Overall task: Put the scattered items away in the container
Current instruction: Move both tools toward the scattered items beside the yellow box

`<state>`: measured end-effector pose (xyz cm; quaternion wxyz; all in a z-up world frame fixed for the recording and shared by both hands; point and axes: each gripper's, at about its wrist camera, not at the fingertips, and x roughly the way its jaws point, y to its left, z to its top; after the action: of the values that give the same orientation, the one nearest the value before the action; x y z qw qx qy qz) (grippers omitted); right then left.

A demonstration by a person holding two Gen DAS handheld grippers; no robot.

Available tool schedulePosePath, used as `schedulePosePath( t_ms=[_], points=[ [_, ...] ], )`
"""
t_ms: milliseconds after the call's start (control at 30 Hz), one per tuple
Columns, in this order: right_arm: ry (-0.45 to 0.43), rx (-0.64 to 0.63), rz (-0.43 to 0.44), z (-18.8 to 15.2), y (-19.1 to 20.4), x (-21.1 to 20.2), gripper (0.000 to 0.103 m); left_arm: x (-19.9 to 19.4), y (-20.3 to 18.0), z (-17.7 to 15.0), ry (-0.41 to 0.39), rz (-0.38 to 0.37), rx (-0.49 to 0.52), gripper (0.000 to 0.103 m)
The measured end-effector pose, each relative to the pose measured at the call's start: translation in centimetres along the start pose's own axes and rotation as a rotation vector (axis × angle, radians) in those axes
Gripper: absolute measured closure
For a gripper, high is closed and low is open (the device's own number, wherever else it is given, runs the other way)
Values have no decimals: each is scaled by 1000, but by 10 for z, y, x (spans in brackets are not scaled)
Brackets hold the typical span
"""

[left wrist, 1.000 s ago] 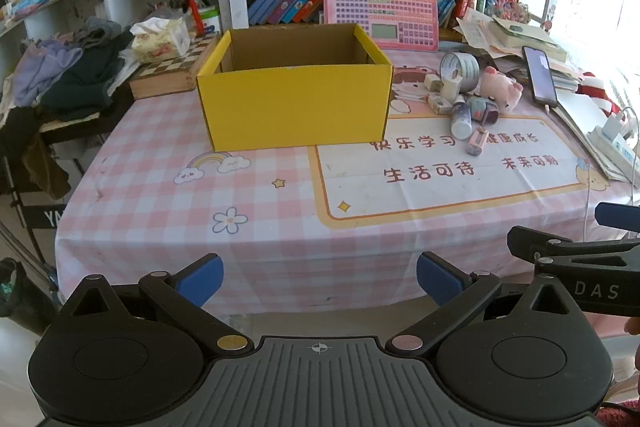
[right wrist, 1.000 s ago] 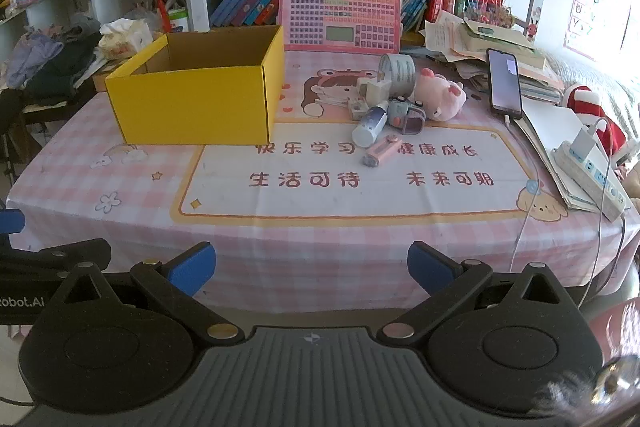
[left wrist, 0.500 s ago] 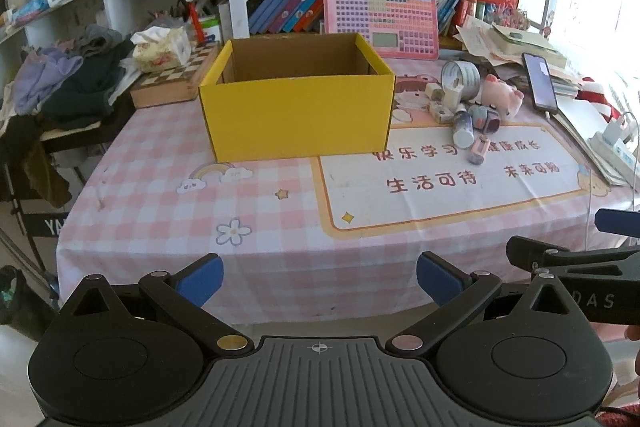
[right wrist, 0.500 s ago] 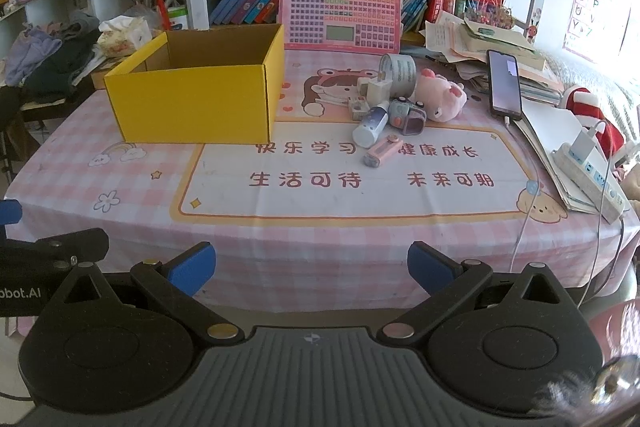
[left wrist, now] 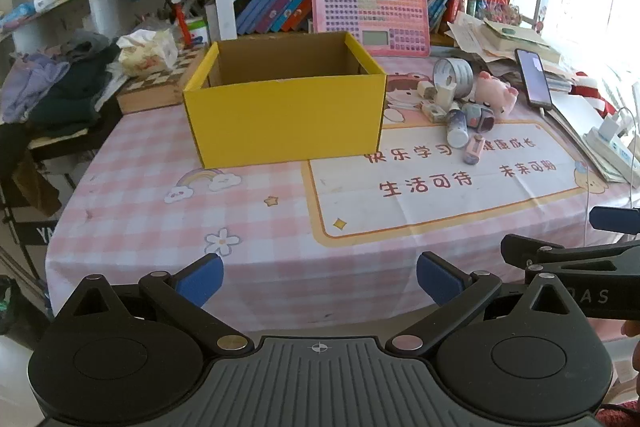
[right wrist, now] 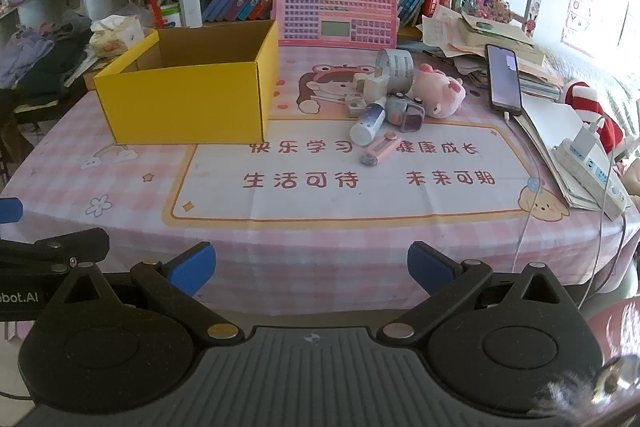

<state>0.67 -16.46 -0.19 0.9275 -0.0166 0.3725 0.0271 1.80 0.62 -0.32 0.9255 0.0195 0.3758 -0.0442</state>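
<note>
Waiting at the near edge of the desk (right wrist: 320, 239), both claws sit spread wide and empty: the left claw (left wrist: 318, 277) faces the yellow cardboard box (left wrist: 288, 115), and the right claw (right wrist: 312, 267) faces the printed mat with the clutter beyond it. From the left view the right claw's black arm shows at the right edge.

The box stands open-topped on the far left part of the desk, and what can be seen of its inside looks empty, so nothing appears tidied yet. The scattered things lie in one huddle to the right of the box: a roll of tape (right wrist: 396, 67) standing on edge at the far side, a pink pig plush (right wrist: 440, 95) to its right, a small white tube (right wrist: 368, 125) lying down, a watch-like gadget (right wrist: 404, 113) touching the plush, and a pink clip-shaped piece (right wrist: 378, 149) nearest, slightly apart from the rest.

The step in hand looks like the first reach. The right claw is the better placed for it. Starting with the pink piece or the tube makes sense, since both lie on the near fringe and can be lifted without nudging the pile. The tube may roll, so the fingers should close across its body rather than along it. The phone (right wrist: 504, 79) and its cable lie near on the right and should be left alone.
</note>
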Motion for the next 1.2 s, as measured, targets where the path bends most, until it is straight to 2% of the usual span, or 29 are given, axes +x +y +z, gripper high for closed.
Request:
schedulePosePath(
  t_ms=[533,933,1200],
  points=[
    [8,63,-48,12,-26,24,0,27,-21,16,21,-63,72,0],
    [-39,97,-55,35,-54,44,1,53,-52,40,-24,-170,157,1],
    [-41,112,-66,55,-74,65,2,78,-75,64,-37,-230,229,2]
  ],
)
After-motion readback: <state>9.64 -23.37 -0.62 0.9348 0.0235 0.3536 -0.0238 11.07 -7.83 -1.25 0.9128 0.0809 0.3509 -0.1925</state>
